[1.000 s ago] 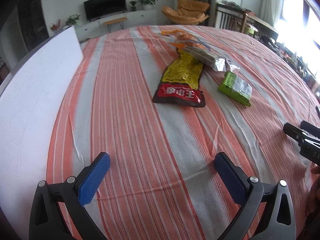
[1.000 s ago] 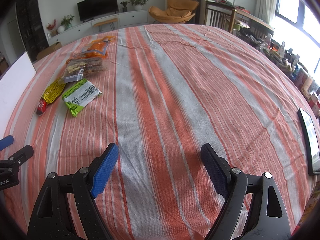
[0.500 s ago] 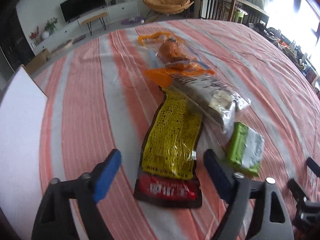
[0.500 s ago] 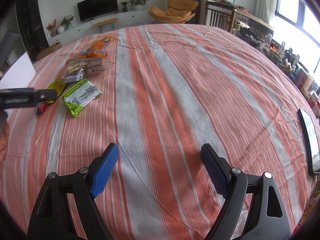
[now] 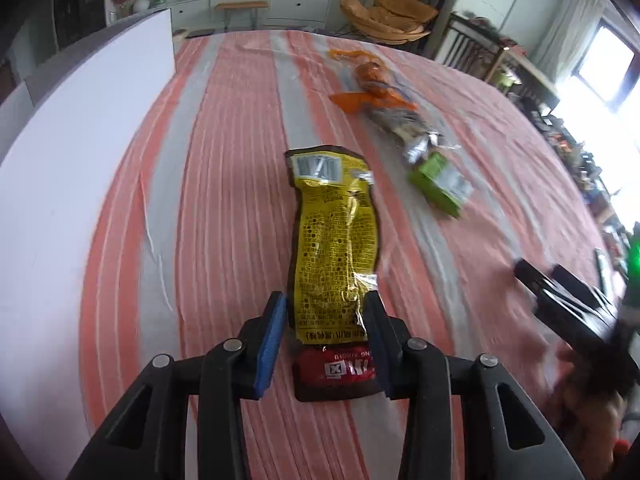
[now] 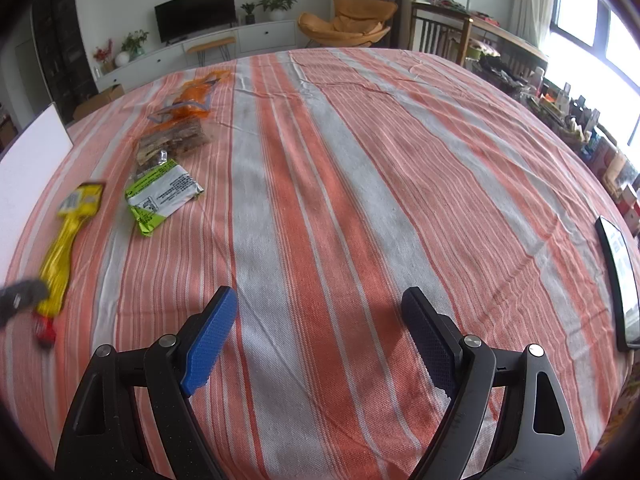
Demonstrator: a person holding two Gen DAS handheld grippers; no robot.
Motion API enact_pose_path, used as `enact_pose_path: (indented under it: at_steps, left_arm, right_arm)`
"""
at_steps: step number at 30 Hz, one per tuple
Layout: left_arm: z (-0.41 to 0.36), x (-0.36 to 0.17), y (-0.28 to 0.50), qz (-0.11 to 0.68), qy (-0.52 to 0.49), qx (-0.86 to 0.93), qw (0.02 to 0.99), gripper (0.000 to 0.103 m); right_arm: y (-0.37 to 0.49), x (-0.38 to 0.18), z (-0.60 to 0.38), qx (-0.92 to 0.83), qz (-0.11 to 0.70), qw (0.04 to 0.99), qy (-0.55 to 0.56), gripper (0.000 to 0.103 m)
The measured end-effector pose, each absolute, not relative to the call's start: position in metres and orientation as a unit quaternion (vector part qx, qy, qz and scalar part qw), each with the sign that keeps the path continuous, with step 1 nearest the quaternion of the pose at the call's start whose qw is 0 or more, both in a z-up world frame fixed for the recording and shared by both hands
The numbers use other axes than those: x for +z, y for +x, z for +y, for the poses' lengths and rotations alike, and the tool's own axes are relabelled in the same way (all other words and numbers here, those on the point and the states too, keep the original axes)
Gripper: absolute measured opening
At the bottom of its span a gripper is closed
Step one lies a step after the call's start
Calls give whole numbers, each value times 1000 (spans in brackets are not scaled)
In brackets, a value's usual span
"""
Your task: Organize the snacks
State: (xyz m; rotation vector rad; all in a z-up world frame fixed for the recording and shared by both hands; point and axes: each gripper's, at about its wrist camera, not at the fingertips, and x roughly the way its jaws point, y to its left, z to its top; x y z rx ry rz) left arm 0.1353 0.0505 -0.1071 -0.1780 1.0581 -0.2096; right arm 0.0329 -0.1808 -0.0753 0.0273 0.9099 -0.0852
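A long yellow and red snack packet [image 5: 336,232] sits between the blue pads of my left gripper [image 5: 326,300]. The jaws are closing and the pads press its sides near the red end. In the right wrist view the same packet [image 6: 64,248] shows blurred at the far left, with the left gripper [image 6: 20,300] on its near end. A green packet [image 6: 160,196], a clear bag of brown snacks [image 6: 172,142] and an orange packet [image 6: 192,96] lie beyond it in a row. My right gripper [image 6: 320,296] stands open over bare striped cloth.
An orange and grey striped cloth [image 6: 360,200] covers the table. A white board [image 5: 72,160] stands along the left side. A dark flat device [image 6: 618,280] lies at the right edge. My right gripper [image 5: 560,292] shows blurred at the right of the left wrist view.
My left gripper reached forward over the yellow packet, narrowed its jaws onto it and pulled it back, away from the other snacks. The right gripper has not moved.
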Motion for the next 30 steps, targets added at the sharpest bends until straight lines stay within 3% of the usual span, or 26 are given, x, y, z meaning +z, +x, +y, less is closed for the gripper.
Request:
enact_pose_path:
  at_steps: [1,2,3,6,15,18,30]
  left_arm:
    - [50,-107,133,502,-90,-117,852,65]
    - [47,-106,134,499,-91,-134,851,89]
    - [44,-103,135,490,-85,-138,856,95]
    - [32,-94,144,460,-68,-141,874,96]
    - [19,-123,184,473,-3,-101,875,97]
    - [10,-130,178,460,39,-93,882,103]
    - [12,-131,179,455,31,-79,887,103]
  right_arm:
    - [33,-75,-181,-41,439,897,13,86]
    - [33,-75,-181,-41,439,897,13,86]
    - [33,-75,-181,-41,439,897,13,86]
    - [33,-75,-181,-41,439,897,14,86]
    - [33,-75,-181,-41,439,897,13,86]
    - [33,-75,-181,-41,439,897,13,86]
    - [33,-75,-181,-41,439,897,14,86]
